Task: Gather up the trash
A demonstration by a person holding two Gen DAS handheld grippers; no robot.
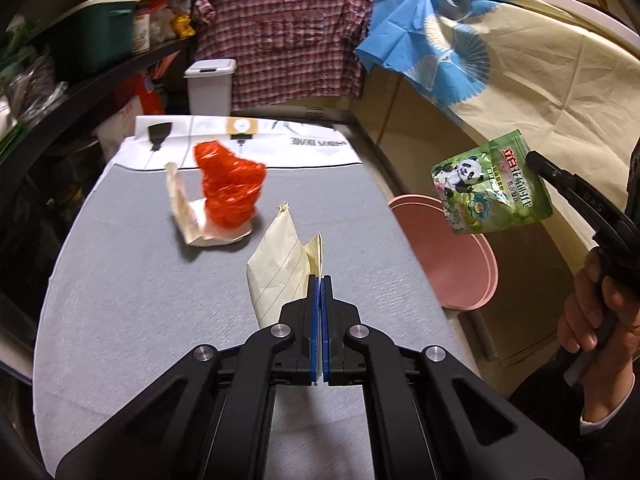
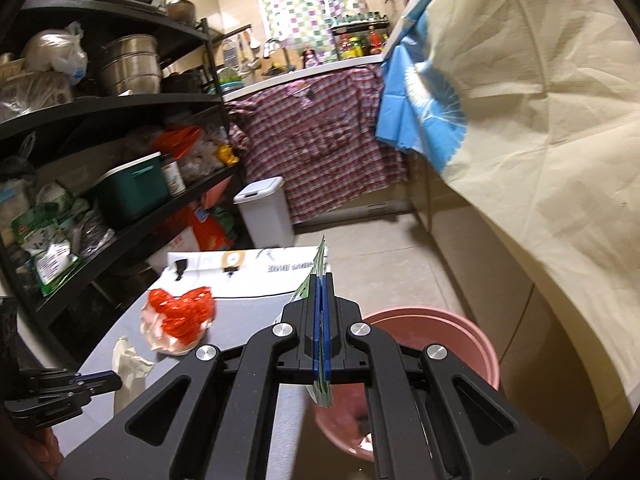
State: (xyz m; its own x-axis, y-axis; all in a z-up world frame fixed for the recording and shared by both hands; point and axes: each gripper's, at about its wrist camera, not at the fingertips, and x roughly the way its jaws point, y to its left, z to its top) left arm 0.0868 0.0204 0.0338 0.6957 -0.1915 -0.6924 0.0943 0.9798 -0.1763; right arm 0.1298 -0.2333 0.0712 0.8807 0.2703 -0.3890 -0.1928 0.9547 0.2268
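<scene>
Nearest us, our left gripper (image 1: 320,280) has its fingers clamped on the cream lined paper (image 1: 280,268), which is held just above the grey table (image 1: 120,300). At two o'clock in the left wrist view, our right gripper (image 2: 322,280) is pinched shut on the green panda pouch (image 1: 490,190), held in the air over the pink bucket (image 2: 472,336) beside the table. Farther, at eleven o'clock, the red plastic wrapper (image 1: 230,186) sits on crumpled pale paper (image 1: 192,220); beyond stands a white bin (image 1: 210,86)
</scene>
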